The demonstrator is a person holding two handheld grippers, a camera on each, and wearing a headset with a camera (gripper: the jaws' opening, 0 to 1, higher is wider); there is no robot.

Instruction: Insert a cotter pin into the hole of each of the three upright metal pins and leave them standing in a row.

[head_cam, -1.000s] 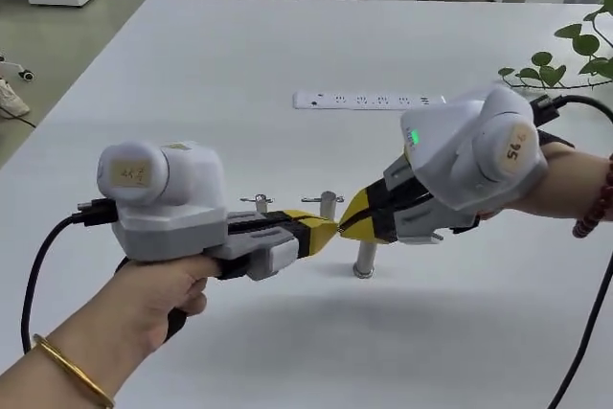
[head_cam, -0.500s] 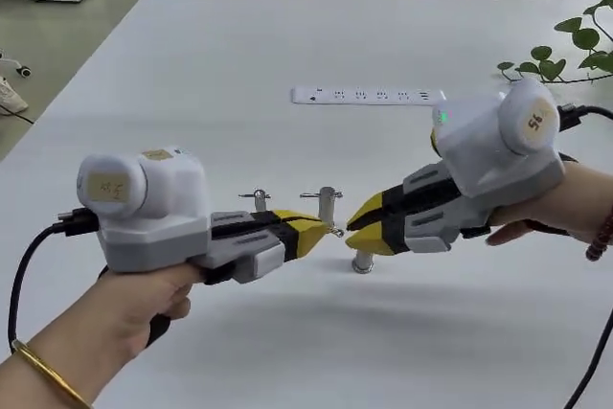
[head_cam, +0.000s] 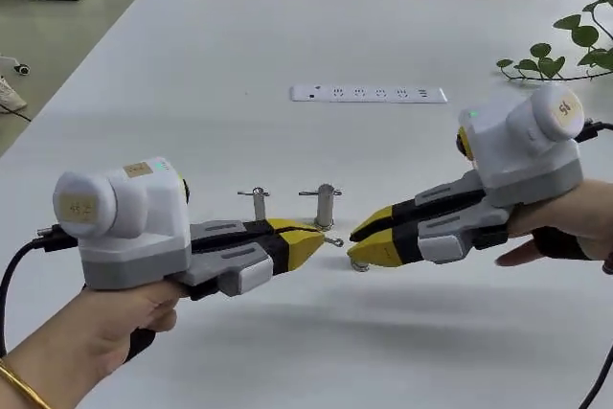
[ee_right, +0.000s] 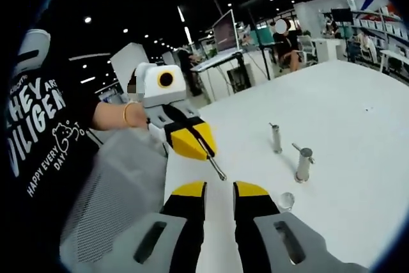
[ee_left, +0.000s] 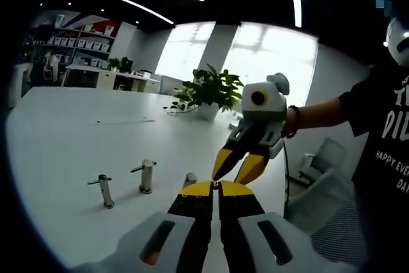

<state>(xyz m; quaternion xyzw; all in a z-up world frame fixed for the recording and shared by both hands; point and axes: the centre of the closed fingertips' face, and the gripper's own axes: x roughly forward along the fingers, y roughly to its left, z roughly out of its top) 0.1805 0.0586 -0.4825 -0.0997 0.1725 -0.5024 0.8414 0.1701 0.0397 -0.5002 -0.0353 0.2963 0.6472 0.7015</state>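
The left gripper point(head_cam: 316, 237) is clamped tight on a cotter pin point(head_cam: 332, 242), whose end pokes out past the yellow tips. The right gripper point(head_cam: 357, 235) faces it tip to tip, its jaws a narrow gap apart and gripping nothing. Three pins stand in a row mid-table point(head_cam: 192, 64). The left metal pin point(head_cam: 259, 204) and the middle metal pin point(head_cam: 326, 205) each carry a crosswise cotter through the top. The third metal pin point(head_cam: 359, 263) is partly hidden behind the right gripper's tips. A power strip point(head_cam: 369, 94) lies toward the far edge.
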